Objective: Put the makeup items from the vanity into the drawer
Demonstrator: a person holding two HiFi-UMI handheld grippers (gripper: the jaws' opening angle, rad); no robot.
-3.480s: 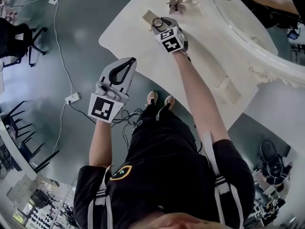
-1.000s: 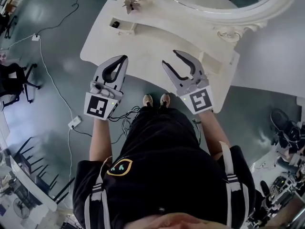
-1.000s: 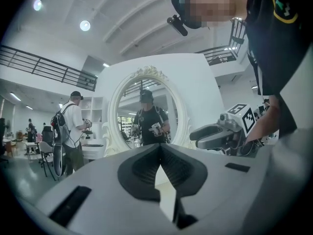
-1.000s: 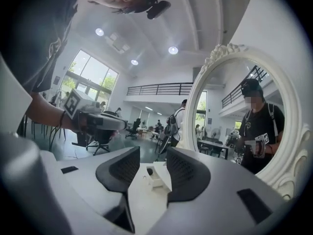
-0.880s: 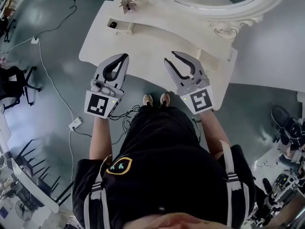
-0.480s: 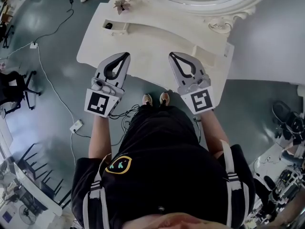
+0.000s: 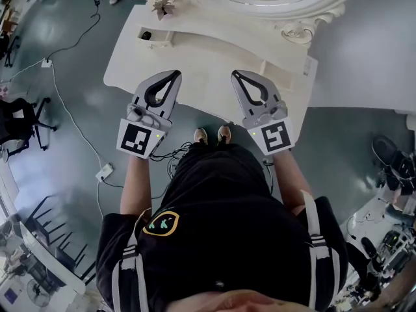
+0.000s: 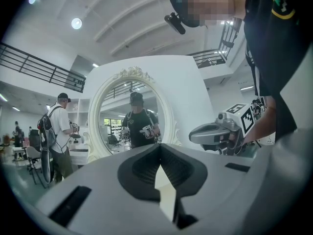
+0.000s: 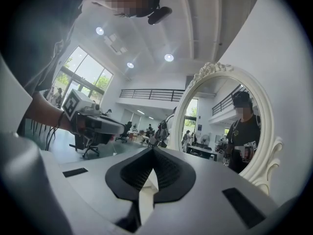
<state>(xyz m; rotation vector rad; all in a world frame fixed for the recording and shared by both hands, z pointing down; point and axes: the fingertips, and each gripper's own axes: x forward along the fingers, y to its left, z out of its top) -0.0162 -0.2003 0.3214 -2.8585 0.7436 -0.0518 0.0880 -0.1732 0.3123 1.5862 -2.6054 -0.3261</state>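
Note:
In the head view the white vanity top [image 7: 214, 47] lies below an oval mirror [image 7: 260, 5]. At its left end a small raised drawer box [image 7: 158, 38] holds a small dark round item [image 7: 146, 36]. My left gripper [image 7: 177, 74] and right gripper [image 7: 234, 74] hover side by side over the vanity's near edge. Both are shut and empty, and both point at the mirror. In the left gripper view the left gripper's [image 8: 159, 146] jaws meet at the tips with nothing between them. The same holds for the right gripper [image 9: 153, 149] in its own view.
A second small raised box [image 7: 286, 67] sits on the vanity's right side. A carved ornament [image 7: 160, 6] stands at the back left corner. On the grey floor to the left are cables, a power strip [image 7: 104, 172] and a black chair [image 7: 13, 119].
The right gripper left the drawer box at the vanity's left end and came back beside the left gripper. Its jaws, open a second ago, have shut on nothing.

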